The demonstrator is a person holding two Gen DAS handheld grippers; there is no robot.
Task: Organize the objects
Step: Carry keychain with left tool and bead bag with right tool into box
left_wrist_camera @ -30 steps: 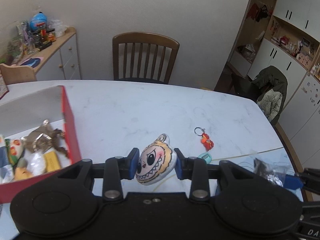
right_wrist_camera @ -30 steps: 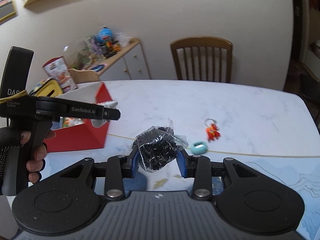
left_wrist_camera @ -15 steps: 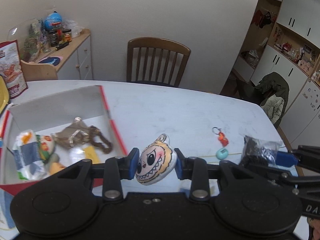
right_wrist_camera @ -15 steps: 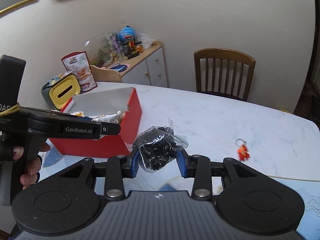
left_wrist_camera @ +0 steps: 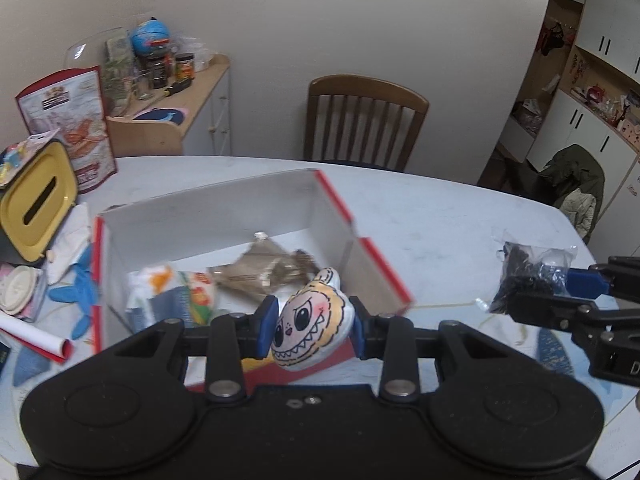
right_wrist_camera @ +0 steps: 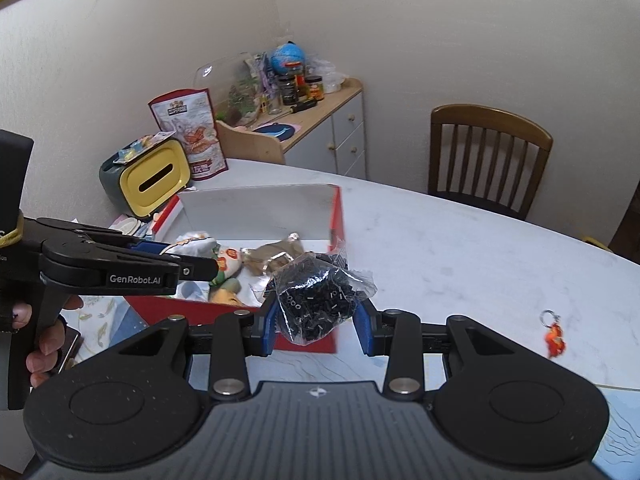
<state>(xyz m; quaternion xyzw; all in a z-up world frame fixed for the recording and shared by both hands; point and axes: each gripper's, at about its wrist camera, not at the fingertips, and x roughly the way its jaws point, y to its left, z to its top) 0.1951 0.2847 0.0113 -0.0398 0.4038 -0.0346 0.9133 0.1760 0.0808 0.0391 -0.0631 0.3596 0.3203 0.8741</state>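
Note:
My left gripper (left_wrist_camera: 313, 326) is shut on a round plush face charm (left_wrist_camera: 312, 320) with a toothy grin, held over the near right corner of the red box (left_wrist_camera: 380, 264). My right gripper (right_wrist_camera: 316, 326) is shut on a clear bag of small black parts (right_wrist_camera: 316, 300), just above the box's near wall (right_wrist_camera: 192, 306). In the left wrist view that bag (left_wrist_camera: 528, 276) hangs to the right of the box. In the right wrist view the left gripper (right_wrist_camera: 188, 262) reaches over the box from the left. The box holds snack packets (left_wrist_camera: 172, 292) and a brown foil bag (left_wrist_camera: 264, 268).
An orange keychain (right_wrist_camera: 554, 334) lies on the white table to the right. A yellow-lidded tissue box (right_wrist_camera: 154, 176), a snack pouch (right_wrist_camera: 188, 132) and blue gloves (left_wrist_camera: 76, 292) crowd the table's left end. A wooden chair (left_wrist_camera: 364, 120) stands behind the table; a cluttered cabinet (right_wrist_camera: 316, 120) lines the wall.
Both grippers have carried their loads leftward across the table, from beside the keychain to over the red box. Neither grip has altered.

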